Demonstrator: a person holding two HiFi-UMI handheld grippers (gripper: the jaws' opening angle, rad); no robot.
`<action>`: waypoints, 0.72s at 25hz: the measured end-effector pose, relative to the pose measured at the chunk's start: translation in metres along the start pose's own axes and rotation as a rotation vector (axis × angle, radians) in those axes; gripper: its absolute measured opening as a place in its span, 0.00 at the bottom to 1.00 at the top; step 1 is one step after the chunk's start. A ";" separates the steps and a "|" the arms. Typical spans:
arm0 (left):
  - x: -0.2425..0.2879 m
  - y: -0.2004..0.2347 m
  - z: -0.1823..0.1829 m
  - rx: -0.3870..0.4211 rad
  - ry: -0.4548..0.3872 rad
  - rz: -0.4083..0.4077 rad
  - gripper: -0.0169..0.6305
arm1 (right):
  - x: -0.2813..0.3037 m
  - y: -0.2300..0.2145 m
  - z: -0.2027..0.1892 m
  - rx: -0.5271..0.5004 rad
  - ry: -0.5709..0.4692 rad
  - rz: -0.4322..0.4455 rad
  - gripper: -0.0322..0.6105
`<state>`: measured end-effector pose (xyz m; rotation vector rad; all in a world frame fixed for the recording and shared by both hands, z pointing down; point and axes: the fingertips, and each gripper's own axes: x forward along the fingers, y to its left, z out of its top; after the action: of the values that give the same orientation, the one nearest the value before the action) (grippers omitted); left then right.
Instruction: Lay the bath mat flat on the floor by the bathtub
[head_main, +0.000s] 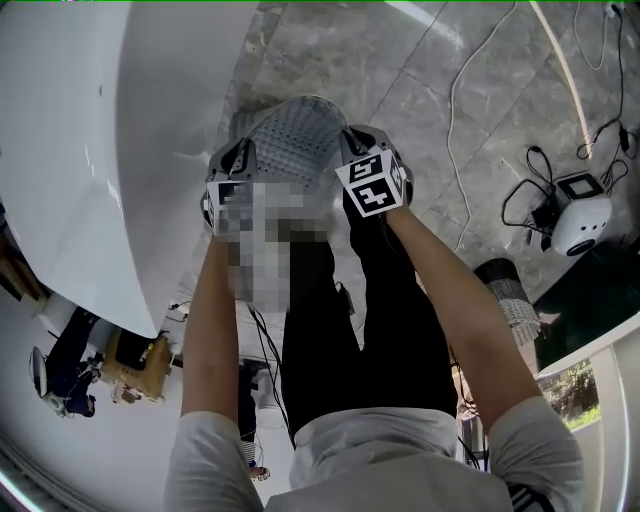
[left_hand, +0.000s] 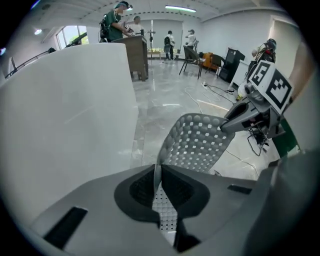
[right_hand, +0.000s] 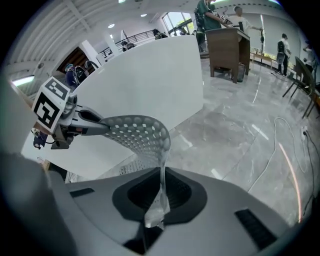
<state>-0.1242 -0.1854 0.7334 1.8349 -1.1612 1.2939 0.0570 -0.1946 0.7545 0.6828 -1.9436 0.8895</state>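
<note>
A grey perforated bath mat (head_main: 295, 135) hangs above the marble floor, held by two corners beside the white bathtub (head_main: 90, 130). My left gripper (head_main: 238, 158) is shut on the mat's left corner; in the left gripper view the mat (left_hand: 197, 142) rises from between the jaws (left_hand: 159, 192). My right gripper (head_main: 352, 142) is shut on the opposite corner, and the mat (right_hand: 137, 132) arches away from its jaws (right_hand: 161, 192) in the right gripper view. Each gripper shows in the other's view: right gripper (left_hand: 235, 122), left gripper (right_hand: 87, 122).
Cables (head_main: 470, 110) trail over the grey marble floor (head_main: 400, 90) to the right. A white round device (head_main: 580, 220) sits at the far right. The tub wall (left_hand: 65, 115) stands close on the left. People and furniture (left_hand: 130, 30) stand far off.
</note>
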 end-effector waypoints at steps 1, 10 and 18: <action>0.000 0.001 -0.003 0.002 0.003 0.005 0.06 | 0.001 -0.002 0.000 -0.004 0.003 0.004 0.08; -0.003 0.003 -0.014 -0.054 -0.018 0.027 0.06 | 0.007 -0.003 0.000 -0.144 0.006 0.028 0.08; -0.003 -0.014 -0.027 0.006 -0.042 0.004 0.06 | 0.010 -0.002 -0.010 -0.153 0.008 -0.015 0.08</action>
<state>-0.1238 -0.1552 0.7397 1.8734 -1.1851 1.2678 0.0583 -0.1890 0.7679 0.6026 -1.9739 0.7250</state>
